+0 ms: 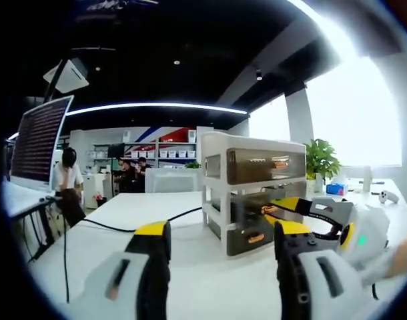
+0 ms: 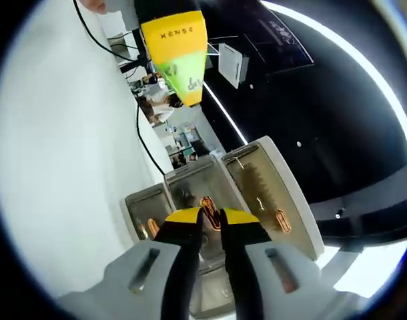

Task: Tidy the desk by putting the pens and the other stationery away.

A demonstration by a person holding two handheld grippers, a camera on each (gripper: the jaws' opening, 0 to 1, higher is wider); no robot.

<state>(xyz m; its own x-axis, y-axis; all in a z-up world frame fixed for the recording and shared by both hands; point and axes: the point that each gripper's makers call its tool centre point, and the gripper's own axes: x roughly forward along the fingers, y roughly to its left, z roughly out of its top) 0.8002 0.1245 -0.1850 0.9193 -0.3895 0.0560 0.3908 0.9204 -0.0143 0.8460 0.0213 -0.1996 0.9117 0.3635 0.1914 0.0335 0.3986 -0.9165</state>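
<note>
Right gripper view has the right tool (image 2: 211, 220) nearly closed on the middle drawer's handle (image 2: 208, 212) of the drawer unit (image 1: 253, 193) on the bench (image 1: 157, 220), probably opening it for stationery. Left tool (image 1: 220, 243) hangs wide open, empty.

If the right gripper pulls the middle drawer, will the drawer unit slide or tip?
The drawer unit looks like light plastic on a smooth white desk, so it may slide. It seems taller than deep, so a hard pull by the right gripper might tip it.
</note>
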